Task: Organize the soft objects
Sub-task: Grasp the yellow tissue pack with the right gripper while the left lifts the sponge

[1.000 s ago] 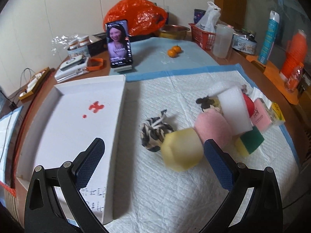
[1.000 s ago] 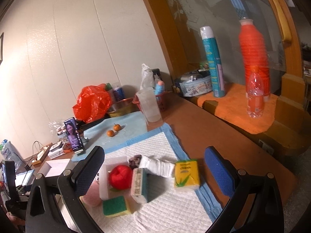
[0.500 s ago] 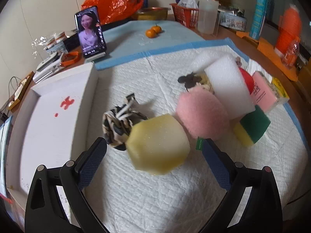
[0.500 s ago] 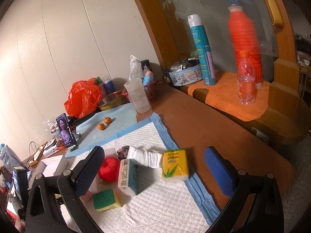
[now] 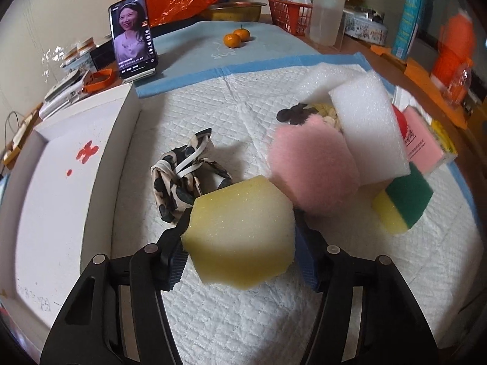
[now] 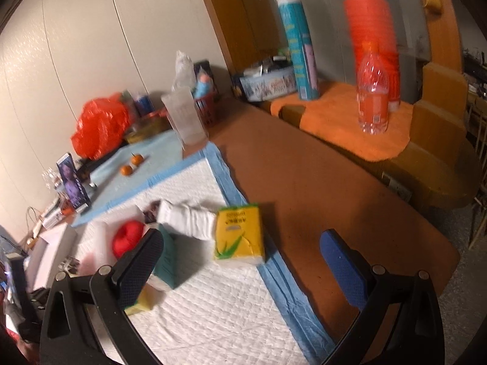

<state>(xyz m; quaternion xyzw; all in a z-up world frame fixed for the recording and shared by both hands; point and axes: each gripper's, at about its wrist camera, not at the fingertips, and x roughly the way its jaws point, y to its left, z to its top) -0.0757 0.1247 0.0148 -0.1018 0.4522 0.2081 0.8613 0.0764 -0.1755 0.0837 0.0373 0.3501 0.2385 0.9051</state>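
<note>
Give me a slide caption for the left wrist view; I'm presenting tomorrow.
Left claw closing on a yellow sponge on the quilted pad, white tray alongside.

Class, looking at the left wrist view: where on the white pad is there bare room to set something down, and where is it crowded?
Bare: the white pad between the white tray and the spotted pouch, and its near edge. Crowded: the right, around the pink puff, white foam block and green-yellow sponge.

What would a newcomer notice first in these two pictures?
First, the yellow sponge, low in the left wrist view, with the left gripper jaws just closed on it. Next, the fluffy pink pad behind it, and the tall orange bottle on the shelf in the right wrist view.
</note>
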